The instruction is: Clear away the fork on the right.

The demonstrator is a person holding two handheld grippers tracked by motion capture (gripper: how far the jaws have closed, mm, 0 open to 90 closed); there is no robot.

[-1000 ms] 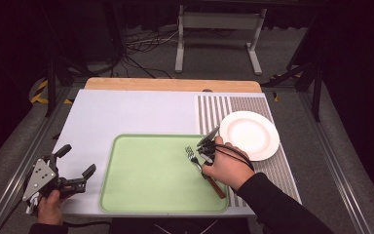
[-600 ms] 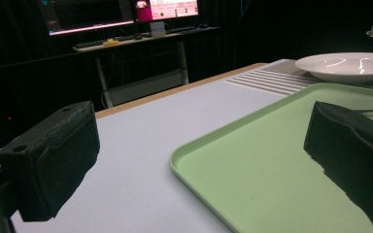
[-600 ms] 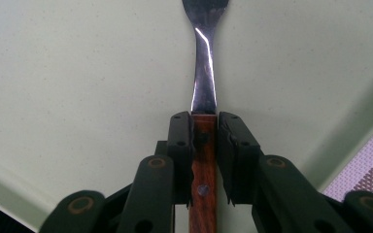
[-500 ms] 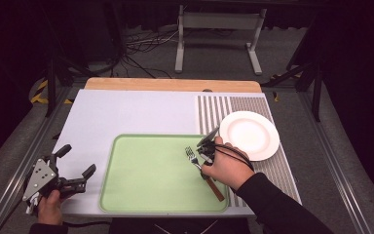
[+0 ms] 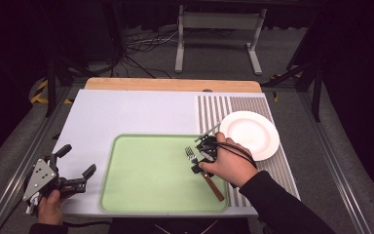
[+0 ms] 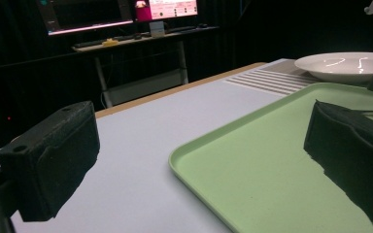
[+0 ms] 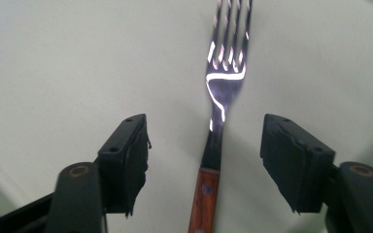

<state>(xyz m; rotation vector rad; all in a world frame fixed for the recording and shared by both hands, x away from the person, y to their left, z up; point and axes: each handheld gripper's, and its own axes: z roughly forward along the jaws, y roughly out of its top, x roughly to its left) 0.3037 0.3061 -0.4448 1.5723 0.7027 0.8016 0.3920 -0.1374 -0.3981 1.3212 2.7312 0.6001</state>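
A fork (image 5: pixel 191 154) with a wooden handle lies flat on the green tray (image 5: pixel 151 180), near its right edge. My right gripper (image 5: pixel 202 155) points down over it. In the right gripper view the fork (image 7: pixel 223 82) runs up between the two pads (image 7: pixel 128 155), and neither pad touches it. These jaws have just been opening and now stand apart on either side of the fork's neck. My left gripper (image 5: pixel 78 159) rests open at the table's front left corner with nothing between its pads (image 6: pixel 53 155). It faces the tray's rim (image 6: pixel 194 160).
A white plate (image 5: pixel 249 134) stands on the striped mat (image 5: pixel 214 109) right of the tray, also seen in the left gripper view as the plate (image 6: pixel 340 65) at the far right. A wooden board (image 5: pixel 170 84) lines the table's far edge. A metal stand is on the floor beyond.
The right gripper's jaws look wider apart around the fork, which lies in the same place on the tray. Both hands have kept still.
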